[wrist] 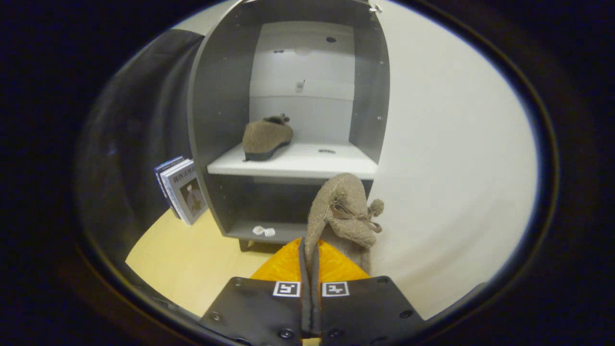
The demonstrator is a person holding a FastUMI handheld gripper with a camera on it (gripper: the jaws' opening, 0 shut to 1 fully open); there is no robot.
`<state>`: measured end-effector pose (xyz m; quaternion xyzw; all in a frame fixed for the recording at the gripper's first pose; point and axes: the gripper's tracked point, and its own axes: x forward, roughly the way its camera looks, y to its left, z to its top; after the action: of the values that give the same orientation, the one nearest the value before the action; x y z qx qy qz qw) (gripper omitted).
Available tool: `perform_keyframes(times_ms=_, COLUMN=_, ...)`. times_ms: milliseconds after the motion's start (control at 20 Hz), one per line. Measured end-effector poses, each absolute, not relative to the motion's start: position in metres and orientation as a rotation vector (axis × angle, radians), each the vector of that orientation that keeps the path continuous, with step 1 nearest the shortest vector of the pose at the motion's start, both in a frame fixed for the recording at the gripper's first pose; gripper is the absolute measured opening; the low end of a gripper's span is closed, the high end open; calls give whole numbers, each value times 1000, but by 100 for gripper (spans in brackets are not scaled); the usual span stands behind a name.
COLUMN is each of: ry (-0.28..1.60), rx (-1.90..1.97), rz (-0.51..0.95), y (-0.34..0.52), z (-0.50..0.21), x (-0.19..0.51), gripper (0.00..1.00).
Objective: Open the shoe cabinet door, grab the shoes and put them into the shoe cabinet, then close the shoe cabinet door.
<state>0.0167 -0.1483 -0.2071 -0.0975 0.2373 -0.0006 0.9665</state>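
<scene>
In the gripper view I have the gripper (311, 259) clamped on a fuzzy brown slipper (342, 216), both fingers squeezing its thin edge. It hangs upright, long axis vertical, with a bow and pompom on its front. Beyond it, the grey shoe cabinet (218, 96) stands open. A matching slipper (265, 138) lies on the white shelf (307, 161), long axis running front to back. A small white scrap (264, 231) sits on the bottom shelf. Books (182, 190) lean beside the cabinet.

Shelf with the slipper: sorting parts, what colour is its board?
White, clearest in the gripper view: shelf under the slipper.
</scene>
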Motion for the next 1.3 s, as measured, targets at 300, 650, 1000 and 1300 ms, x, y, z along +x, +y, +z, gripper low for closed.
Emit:
perform_keyframes(times_ms=300, ry=383, rx=-273, rz=19, y=-137, z=-154, x=82, gripper=2)
perform_keyframes(times_ms=650, ry=340, rx=-357, rz=34, y=-115, z=-130, x=165, gripper=2)
perform_keyframes(times_ms=1000, ry=338, rx=-410, rz=47, y=-100, z=-131, x=237, gripper=2)
perform_keyframes(times_ms=1300, ry=398, rx=-425, rz=41, y=-106, z=-155, x=267, gripper=2)
